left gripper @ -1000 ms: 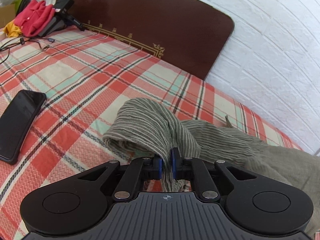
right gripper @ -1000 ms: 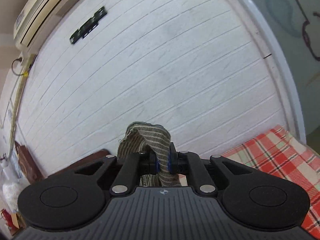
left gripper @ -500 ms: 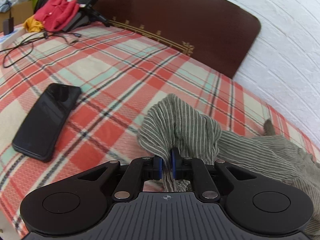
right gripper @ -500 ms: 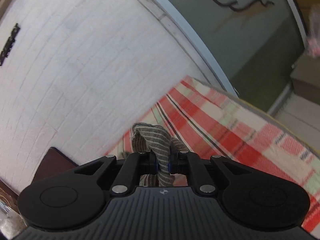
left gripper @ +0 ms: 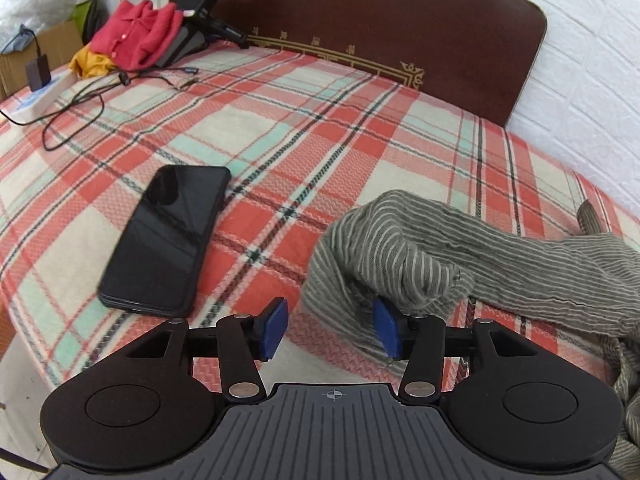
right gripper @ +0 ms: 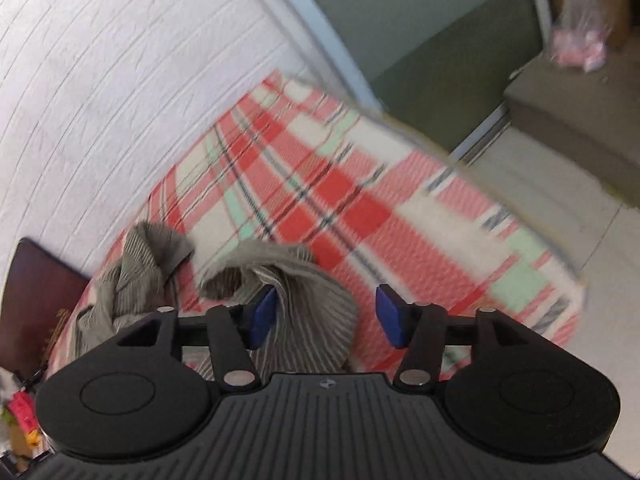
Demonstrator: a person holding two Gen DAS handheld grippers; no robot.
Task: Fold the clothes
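While the plaid blanket [left gripper: 304, 128] covers the whole bed, the dark wooden headboard [left gripper: 360, 20] stands at its far end against a white brick-pattern wall [right gripper: 120, 60]. In the right wrist view a grey-green wall and a pale floor [right gripper: 560, 208] lie beyond the bed's edge. The striped grey garment [left gripper: 440, 248] lies crumpled on the blanket toward the wall side, one bunched end just ahead of the left gripper [left gripper: 330, 330] and another heap under the right gripper [right gripper: 326, 316]. A black phone [left gripper: 168, 236] lies flat on the blanket left of the garment, apart from it. A red garment [left gripper: 136, 36] is piled by the headboard corner, with black cables [left gripper: 80, 100] trailing over the blanket near it.

Half a second ago both grippers pinched folds of the striped cloth; both sets of jaws have just been opening and now stand wide. Cloth brushes the left gripper's right pad and the right gripper's left pad, neither pressed. The right wrist view is blurred, and now faces the bed rather than the wall.
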